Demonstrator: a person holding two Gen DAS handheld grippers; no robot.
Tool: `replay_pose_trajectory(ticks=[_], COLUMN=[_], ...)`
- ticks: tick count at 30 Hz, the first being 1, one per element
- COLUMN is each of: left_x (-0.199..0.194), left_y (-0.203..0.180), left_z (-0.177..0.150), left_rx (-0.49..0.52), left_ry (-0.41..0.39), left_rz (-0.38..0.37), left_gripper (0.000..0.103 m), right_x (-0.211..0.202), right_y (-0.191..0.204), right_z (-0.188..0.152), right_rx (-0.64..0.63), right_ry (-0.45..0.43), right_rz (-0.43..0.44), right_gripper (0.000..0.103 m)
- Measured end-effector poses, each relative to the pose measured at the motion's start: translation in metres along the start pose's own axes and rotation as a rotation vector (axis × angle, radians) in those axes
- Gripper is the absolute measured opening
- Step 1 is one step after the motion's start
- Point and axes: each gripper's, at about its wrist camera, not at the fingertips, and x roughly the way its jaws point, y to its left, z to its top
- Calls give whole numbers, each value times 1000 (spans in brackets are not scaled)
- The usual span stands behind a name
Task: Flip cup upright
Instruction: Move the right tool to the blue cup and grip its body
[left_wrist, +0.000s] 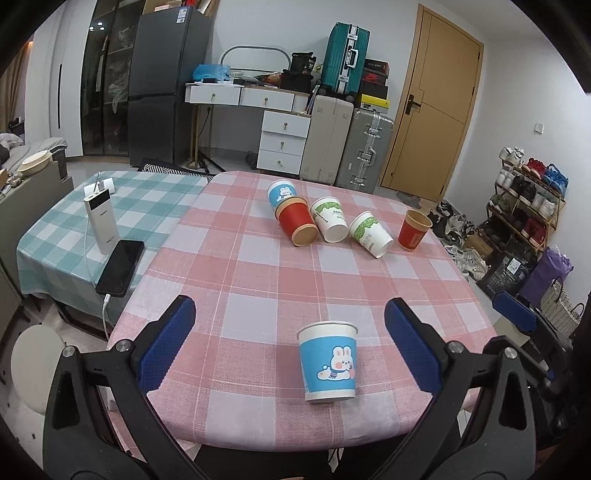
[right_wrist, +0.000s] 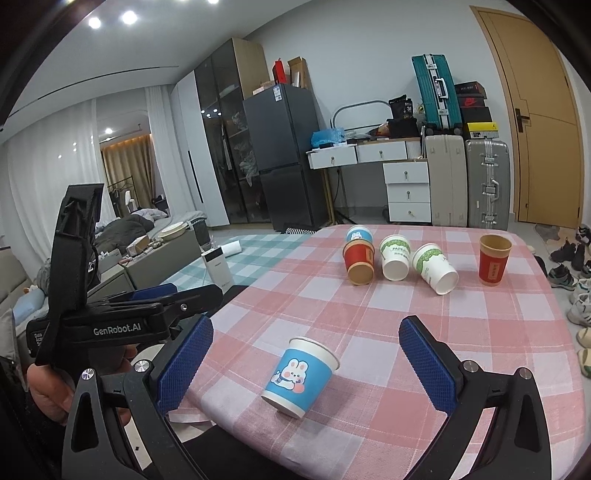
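Matt paper blue rabbit cup (left_wrist: 328, 360) on woven checked cloth tabletop (left_wrist: 258, 266); tool pads (left_wrist: 168, 343) textured blue rubber-like, arms matt black plastic.

Both hand-held grippers (left_wrist: 290, 347) (right_wrist: 306, 363) wide apart

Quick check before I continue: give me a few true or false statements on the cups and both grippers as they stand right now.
1. The near blue bunny cup stands upright with its mouth up. True.
2. The left gripper is shut on that cup. False: it is open, with the cup standing free between its fingers.
3. The right gripper is open. True.
4. Every cup at the far side lies on its side. False: the far right red cup stands upright.
5. The two white and green cups lie tipped over. True.
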Motion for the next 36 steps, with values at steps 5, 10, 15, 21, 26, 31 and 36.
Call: replay_pose_trajectory(ticks=[5,10,15,21,26,31,36], left_x=[7,14,14,15,17,23,32], left_y=[7,19,33,55,68,79,93], left_z=[-5,-7,-6,-4,-7,-12,-19], left_rx=[-12,-27,-43,-80,-97,-112,-136], left_ry=[12,4,-34,-53,-46,-24,-1], left_rz=[1,5,23,34,36,34,35], left_gripper=[102,102,102,102,102,102,102], right_x=[12,23,39,78,118,165,199], right_y=[3,2,-6,-17,-40,-66,-71], right_z=[1,3,7,7,-2,-17,-20], right_rx=[-10,-13,17,63,249,453,530], right_ry=[22,40,80,266,437,651,789], right_rz=[1,-6,-12,36,130,216,277], right_gripper=[103,103,103,103,103,103,103])
